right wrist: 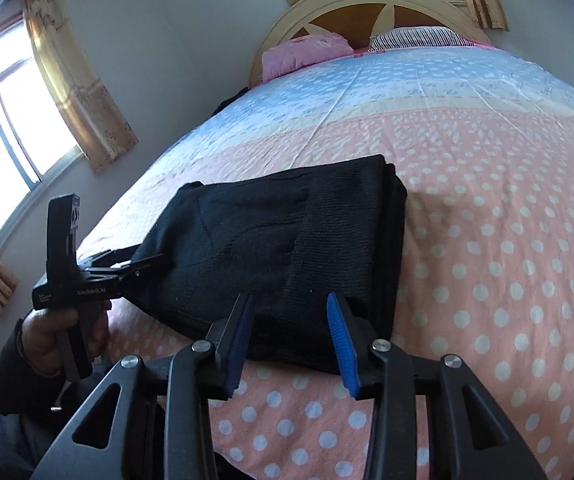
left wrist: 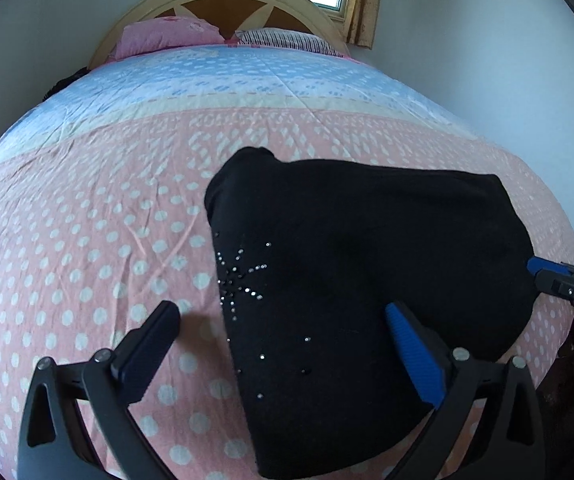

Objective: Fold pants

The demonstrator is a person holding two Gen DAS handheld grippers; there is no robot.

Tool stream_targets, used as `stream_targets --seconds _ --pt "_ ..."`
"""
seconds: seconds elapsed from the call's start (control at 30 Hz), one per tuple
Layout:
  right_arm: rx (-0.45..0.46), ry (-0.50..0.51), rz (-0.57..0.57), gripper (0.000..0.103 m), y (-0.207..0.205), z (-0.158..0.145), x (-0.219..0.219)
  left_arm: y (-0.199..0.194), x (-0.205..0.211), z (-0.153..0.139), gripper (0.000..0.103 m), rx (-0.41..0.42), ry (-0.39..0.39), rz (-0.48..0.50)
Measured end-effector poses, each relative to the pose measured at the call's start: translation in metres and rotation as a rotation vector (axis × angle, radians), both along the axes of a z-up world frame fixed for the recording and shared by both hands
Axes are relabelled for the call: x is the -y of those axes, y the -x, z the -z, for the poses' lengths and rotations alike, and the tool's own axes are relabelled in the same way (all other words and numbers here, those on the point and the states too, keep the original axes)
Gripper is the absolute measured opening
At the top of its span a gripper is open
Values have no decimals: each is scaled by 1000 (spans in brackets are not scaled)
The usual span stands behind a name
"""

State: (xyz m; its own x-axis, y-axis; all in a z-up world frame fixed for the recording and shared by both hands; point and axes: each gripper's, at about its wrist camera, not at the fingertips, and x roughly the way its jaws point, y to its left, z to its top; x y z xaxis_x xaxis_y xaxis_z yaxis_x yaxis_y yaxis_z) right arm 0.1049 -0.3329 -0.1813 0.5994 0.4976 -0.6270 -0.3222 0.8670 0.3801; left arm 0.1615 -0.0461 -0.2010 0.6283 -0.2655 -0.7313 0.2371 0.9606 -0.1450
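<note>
Black folded pants (left wrist: 367, 260) with a rhinestone star lie on the pink dotted bedspread (left wrist: 87, 240). My left gripper (left wrist: 283, 316) is open and wide; it straddles the pants' left edge, one finger over the bedspread and the blue-padded finger (left wrist: 411, 344) over the fabric. In the right wrist view the pants (right wrist: 287, 232) lie as a thick rectangle. My right gripper (right wrist: 289, 312) stands over their near edge with fabric between its blue pads; no squeeze shows. The right gripper (left wrist: 535, 268) also shows at the pants' right end, and the left gripper (right wrist: 147, 260) at their left end.
A pink pillow (left wrist: 167, 36) and a striped pillow (left wrist: 287, 40) lie against the arched headboard (left wrist: 223, 4). Curtained windows (right wrist: 7, 128) are on the left wall. A person's hand (right wrist: 47, 332) holds the left tool beside the bed's edge.
</note>
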Motion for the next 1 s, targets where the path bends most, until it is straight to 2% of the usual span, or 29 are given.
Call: stream_targets --seconds 0.1,0.27,0.37,0.57,0.87,1.0 --pt "2 -45 12 41 4 -4 5 3 0 -4 103 8 -13 -6" --pt "13 -24 26 42 12 -12 4 9 1 -12 103 35 -51 -3" --pt "14 -15 45 51 13 -14 6 10 -1 -17 103 48 -51 -14" --pt "3 13 76 51 12 -14 11 8 -5 -15 103 42 -55 -16" --pt "-31 -43 114 52 0 -14 27 5 -9 -17 103 48 -58 -15" --pt "-45 -50 134 68 -18 -16 25 -5 -10 -16 103 36 -58 -14"
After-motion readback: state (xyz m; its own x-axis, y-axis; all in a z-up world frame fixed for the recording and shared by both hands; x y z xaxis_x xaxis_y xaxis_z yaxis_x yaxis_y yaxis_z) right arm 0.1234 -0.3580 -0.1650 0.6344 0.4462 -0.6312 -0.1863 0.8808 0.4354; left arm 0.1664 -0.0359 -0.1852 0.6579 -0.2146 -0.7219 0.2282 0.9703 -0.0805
